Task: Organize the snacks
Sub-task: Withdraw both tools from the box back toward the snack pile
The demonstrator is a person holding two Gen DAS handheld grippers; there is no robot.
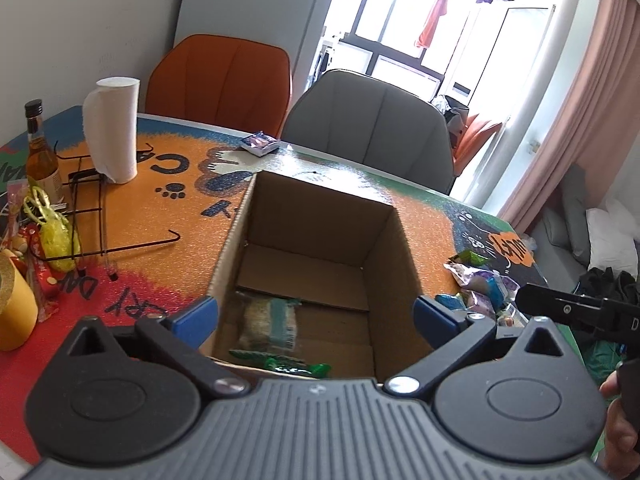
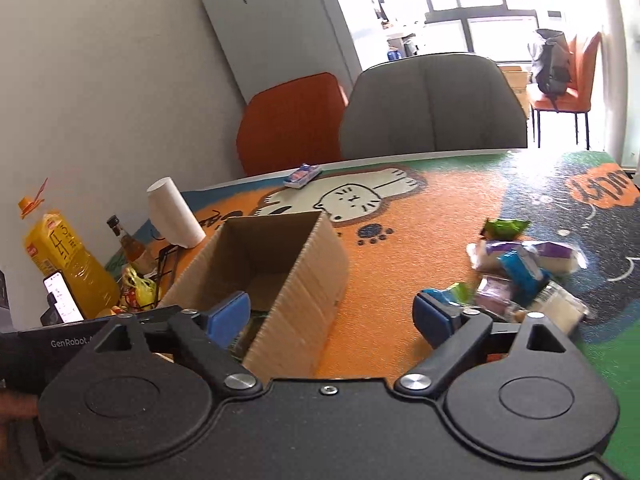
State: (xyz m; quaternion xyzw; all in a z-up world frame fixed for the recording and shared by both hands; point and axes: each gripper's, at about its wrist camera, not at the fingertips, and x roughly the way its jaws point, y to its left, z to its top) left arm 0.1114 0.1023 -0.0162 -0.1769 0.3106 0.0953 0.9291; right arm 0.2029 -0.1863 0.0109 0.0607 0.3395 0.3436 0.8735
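Note:
An open cardboard box [image 1: 320,200] stands on the colourful table mat. In it lie a pale snack packet [image 1: 270,322] and a green wrapper [image 1: 296,366]. My left gripper [image 1: 316,314] hangs over the box's near edge, open, nothing between its blue pads. In the right wrist view the same box [image 2: 304,264] is left of centre. My right gripper [image 2: 332,316] is open above the box's right wall, with nothing between its fingers. A heap of snack packets [image 2: 524,276] lies on the mat to the right; in the left wrist view the heap [image 1: 480,284] is right of the box.
A paper towel roll [image 1: 112,128], a brown bottle [image 1: 40,148], a black wire rack [image 1: 96,216] and bagged sweets [image 1: 52,240] sit left of the box. A small packet [image 1: 260,143] lies at the far edge. An orange chair [image 1: 220,76] and a grey chair [image 1: 368,128] stand behind the table. An oil jug [image 2: 64,256] and a phone [image 2: 62,296] are at the left.

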